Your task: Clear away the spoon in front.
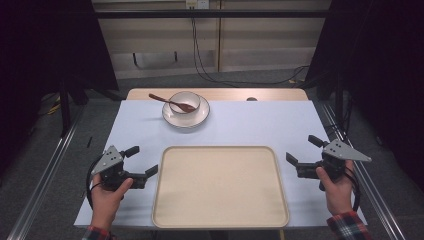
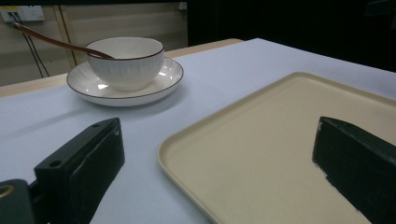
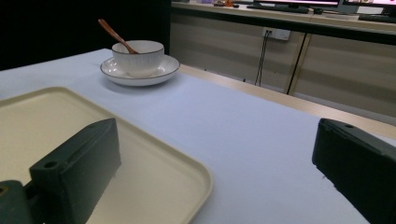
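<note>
No legible writing; both grippers (image 1: 141,159) (image 1: 303,150) gape beside tray (image 1: 220,220).

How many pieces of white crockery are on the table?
2: a bowl at the far middle of the table, and a plate directly under it. A wooden spoon rests in the bowl. Nothing seems hidden.

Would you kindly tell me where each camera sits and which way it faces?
High view: above the person's side, looking forward and down on the tray; shows both hands, left gripper and right gripper.
Left gripper view: rides the left gripper at the tray's left edge, facing the bowl on its plate; shows its open jaws.
Right gripper view: rides the right gripper, facing the bowl across the tray's corner; shows its open jaws.
Shared: all views show tray, bowl, plate and spoon.
</note>
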Demonstrator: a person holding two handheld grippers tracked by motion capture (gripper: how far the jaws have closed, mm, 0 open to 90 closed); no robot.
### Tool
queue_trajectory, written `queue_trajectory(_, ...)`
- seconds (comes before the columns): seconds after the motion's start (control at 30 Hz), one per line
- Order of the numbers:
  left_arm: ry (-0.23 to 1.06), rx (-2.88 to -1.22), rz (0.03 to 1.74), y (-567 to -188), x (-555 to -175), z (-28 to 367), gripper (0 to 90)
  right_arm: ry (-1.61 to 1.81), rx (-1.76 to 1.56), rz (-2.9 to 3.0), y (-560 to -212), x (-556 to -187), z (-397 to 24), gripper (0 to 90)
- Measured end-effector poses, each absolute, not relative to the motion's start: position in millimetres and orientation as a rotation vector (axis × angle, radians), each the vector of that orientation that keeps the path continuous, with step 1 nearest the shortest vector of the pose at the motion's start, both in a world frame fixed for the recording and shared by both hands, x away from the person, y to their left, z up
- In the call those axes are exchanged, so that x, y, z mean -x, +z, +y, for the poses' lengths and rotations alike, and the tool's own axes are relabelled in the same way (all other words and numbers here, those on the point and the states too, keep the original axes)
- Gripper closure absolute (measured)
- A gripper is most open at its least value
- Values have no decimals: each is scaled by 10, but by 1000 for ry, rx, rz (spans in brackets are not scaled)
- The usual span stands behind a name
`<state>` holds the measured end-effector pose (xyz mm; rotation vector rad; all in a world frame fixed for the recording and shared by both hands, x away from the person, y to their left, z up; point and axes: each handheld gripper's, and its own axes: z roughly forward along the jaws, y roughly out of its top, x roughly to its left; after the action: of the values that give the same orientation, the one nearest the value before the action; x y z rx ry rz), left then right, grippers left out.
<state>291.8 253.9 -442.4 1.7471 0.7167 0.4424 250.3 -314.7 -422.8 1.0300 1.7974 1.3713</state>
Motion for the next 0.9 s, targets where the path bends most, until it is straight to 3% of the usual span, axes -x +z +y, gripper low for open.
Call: queue_trajectory(0.9, 443, -1680, 840, -4396, -3078, 2588, 0, 1398, -988, 1864, -4280, -2513, -2979, 11)
